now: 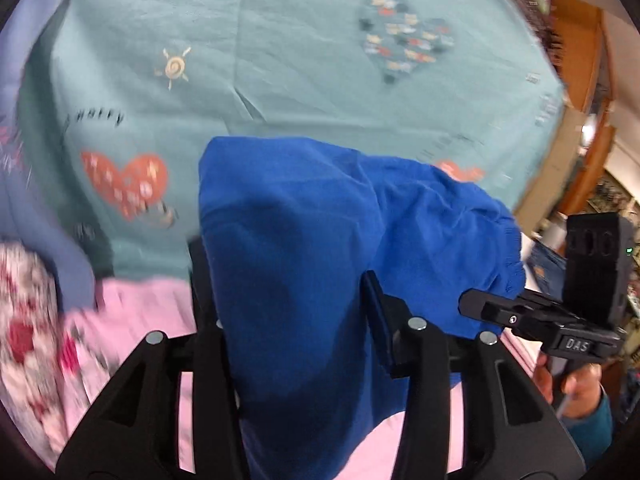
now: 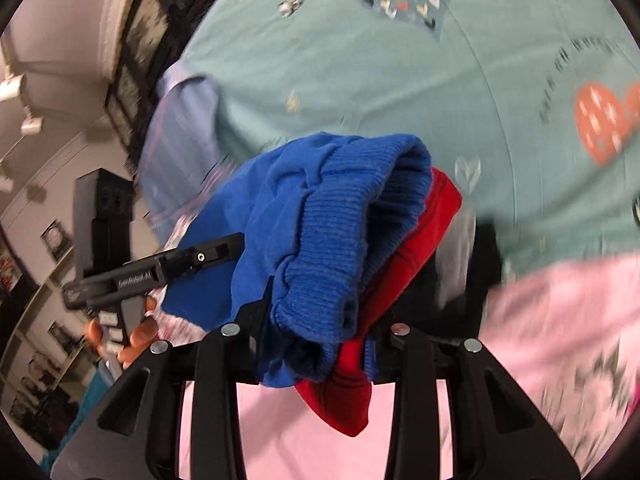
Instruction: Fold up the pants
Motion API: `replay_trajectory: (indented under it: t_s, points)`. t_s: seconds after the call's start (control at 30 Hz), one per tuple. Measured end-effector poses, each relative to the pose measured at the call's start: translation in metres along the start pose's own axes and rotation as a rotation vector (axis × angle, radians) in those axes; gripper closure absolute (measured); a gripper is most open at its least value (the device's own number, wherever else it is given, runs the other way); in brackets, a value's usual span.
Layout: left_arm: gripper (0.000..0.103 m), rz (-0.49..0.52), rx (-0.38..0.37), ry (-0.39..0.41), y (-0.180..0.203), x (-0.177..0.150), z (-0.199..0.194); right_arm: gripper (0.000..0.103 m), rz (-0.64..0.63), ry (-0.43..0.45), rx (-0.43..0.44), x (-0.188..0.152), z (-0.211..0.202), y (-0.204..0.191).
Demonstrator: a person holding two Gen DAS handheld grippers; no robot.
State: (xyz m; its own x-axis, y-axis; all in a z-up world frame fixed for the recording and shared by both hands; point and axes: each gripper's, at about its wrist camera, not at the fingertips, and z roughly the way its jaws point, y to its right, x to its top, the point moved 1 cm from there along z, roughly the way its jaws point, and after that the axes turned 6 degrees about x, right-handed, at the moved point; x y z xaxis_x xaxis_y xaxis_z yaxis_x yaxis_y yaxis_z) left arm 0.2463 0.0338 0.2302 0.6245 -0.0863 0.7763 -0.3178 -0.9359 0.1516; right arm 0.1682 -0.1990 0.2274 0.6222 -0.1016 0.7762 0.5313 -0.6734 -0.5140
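The blue pants (image 1: 304, 240) hang between my two grippers above the teal bed sheet (image 1: 280, 60). My left gripper (image 1: 288, 280) is shut on the blue cloth, which drapes over and between its fingers. My right gripper (image 2: 332, 292) is shut on the ribbed blue waistband (image 2: 340, 232), with a red lining or panel (image 2: 416, 248) bunched beside it. The right gripper also shows at the right edge of the left wrist view (image 1: 472, 304), clamped on the pants' edge. The left gripper shows in the right wrist view (image 2: 236, 244) gripping the blue cloth.
A pink garment (image 1: 136, 320) lies under both grippers, with a floral cloth (image 1: 24, 300) at left. A lilac garment (image 2: 180, 140) lies on the sheet's edge. Shelves and a wooden frame (image 1: 580, 120) stand beyond the bed.
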Motion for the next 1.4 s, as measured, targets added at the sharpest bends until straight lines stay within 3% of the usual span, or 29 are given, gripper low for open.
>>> replay_trajectory:
  t_s: [0.07, 0.13, 0.2, 0.23, 0.27, 0.37, 0.5, 0.53, 0.6, 0.63, 0.73, 0.83, 0.9, 0.97, 1.1, 1.17, 1.27, 1.4]
  points:
    - [0.057, -0.059, 0.018, -0.028, -0.023, 0.013, 0.045, 0.068, 0.033, 0.012, -0.025, 0.024, 0.031, 0.022]
    - [0.049, -0.145, 0.008, -0.119, -0.051, 0.004, 0.1, 0.068, 0.066, -0.003, -0.082, 0.034, 0.065, 0.048]
    - [0.032, -0.214, 0.052, -0.244, -0.076, -0.019, 0.154, 0.067, 0.122, -0.092, -0.214, 0.028, 0.108, 0.087]
    - [0.032, -0.27, 0.019, -0.267, -0.09, -0.035, 0.174, 0.065, 0.164, -0.156, -0.304, 0.019, 0.129, 0.108]
    - [0.031, -0.289, 0.006, -0.242, -0.095, -0.04, 0.177, 0.064, 0.185, -0.19, -0.367, 0.006, 0.148, 0.126]
    - [0.028, -0.302, -0.046, -0.188, -0.104, -0.045, 0.171, 0.059, 0.078, -0.118, -0.392, -0.01, 0.16, 0.125]
    - [0.027, -0.346, 0.001, -0.171, -0.113, -0.036, 0.144, 0.052, 0.116, -0.101, -0.379, -0.007, 0.153, 0.122]
    - [0.02, -0.361, 0.035, -0.148, -0.117, -0.034, 0.125, 0.044, 0.139, -0.095, -0.374, -0.005, 0.147, 0.124]
    - [0.015, -0.375, 0.091, -0.075, -0.122, -0.025, 0.088, 0.027, 0.204, -0.097, -0.359, 0.002, 0.13, 0.117]
    - [0.013, -0.383, 0.12, -0.033, -0.124, -0.023, 0.063, 0.024, 0.218, -0.093, -0.349, 0.007, 0.119, 0.109]
    - [0.006, -0.365, 0.226, 0.046, -0.111, -0.025, 0.001, 0.017, 0.143, -0.01, -0.454, 0.018, 0.072, 0.065]
    - [0.002, -0.258, 0.355, 0.132, -0.075, -0.053, -0.057, 0.007, 0.017, 0.04, -0.453, 0.01, 0.028, 0.011]
    - [0.002, -0.186, 0.412, 0.178, -0.049, -0.079, -0.078, 0.001, -0.056, 0.067, -0.453, -0.014, 0.006, -0.02]
    - [0.002, -0.096, 0.463, 0.22, -0.018, -0.131, -0.099, 0.001, -0.135, 0.086, -0.46, -0.05, -0.012, -0.044]
    - [0.002, -0.027, 0.538, 0.248, 0.022, -0.209, -0.108, 0.001, -0.272, 0.154, -0.496, -0.151, -0.029, -0.069]
    - [0.002, -0.025, 0.525, 0.232, 0.034, -0.243, -0.104, 0.001, -0.291, 0.161, -0.504, -0.202, -0.026, -0.069]
    - [0.002, -0.019, 0.522, 0.2, 0.048, -0.27, -0.088, 0.001, -0.245, 0.127, -0.511, -0.247, -0.023, -0.061]
    - [0.002, -0.019, 0.502, 0.171, 0.055, -0.29, -0.068, 0.001, -0.22, 0.171, -0.518, -0.277, -0.025, -0.061]
